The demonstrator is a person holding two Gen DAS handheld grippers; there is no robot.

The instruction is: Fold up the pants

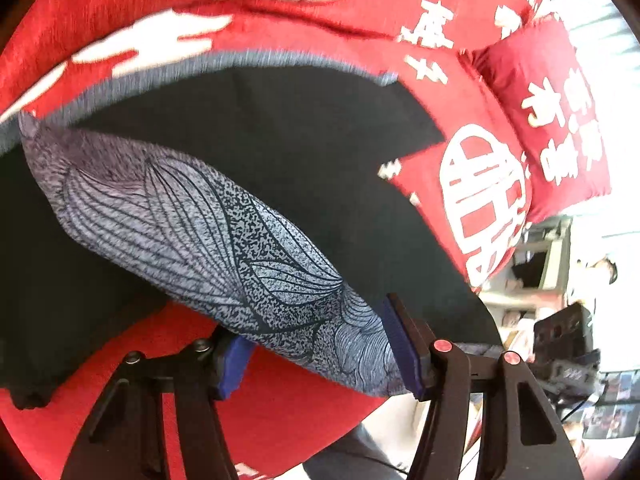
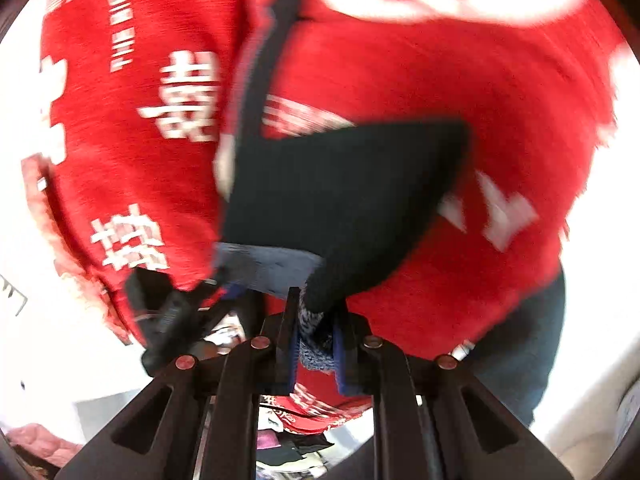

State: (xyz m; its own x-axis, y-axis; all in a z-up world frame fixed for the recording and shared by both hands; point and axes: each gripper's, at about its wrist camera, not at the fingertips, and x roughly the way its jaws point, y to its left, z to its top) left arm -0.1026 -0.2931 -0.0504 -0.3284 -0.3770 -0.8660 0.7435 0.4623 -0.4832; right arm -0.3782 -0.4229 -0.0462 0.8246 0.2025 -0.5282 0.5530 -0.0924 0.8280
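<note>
The pants (image 1: 280, 168) are black with a grey waistband and a grey leaf-patterned part (image 1: 208, 232). They lie partly lifted over a red cover with white characters (image 1: 320, 24). My left gripper (image 1: 320, 352) holds the patterned fabric between its blue pads, which stand wide apart around it. In the right wrist view, my right gripper (image 2: 316, 344) is shut on a grey knit edge of the pants (image 2: 344, 200), and the black cloth rises from the pads. This view is blurred.
A red cushion with white characters (image 1: 560, 120) lies at the right of the red cover. Shelves and clutter (image 1: 560, 320) stand beyond the cover's right edge. A person's jeans-clad leg (image 2: 520, 340) shows at the lower right of the right wrist view.
</note>
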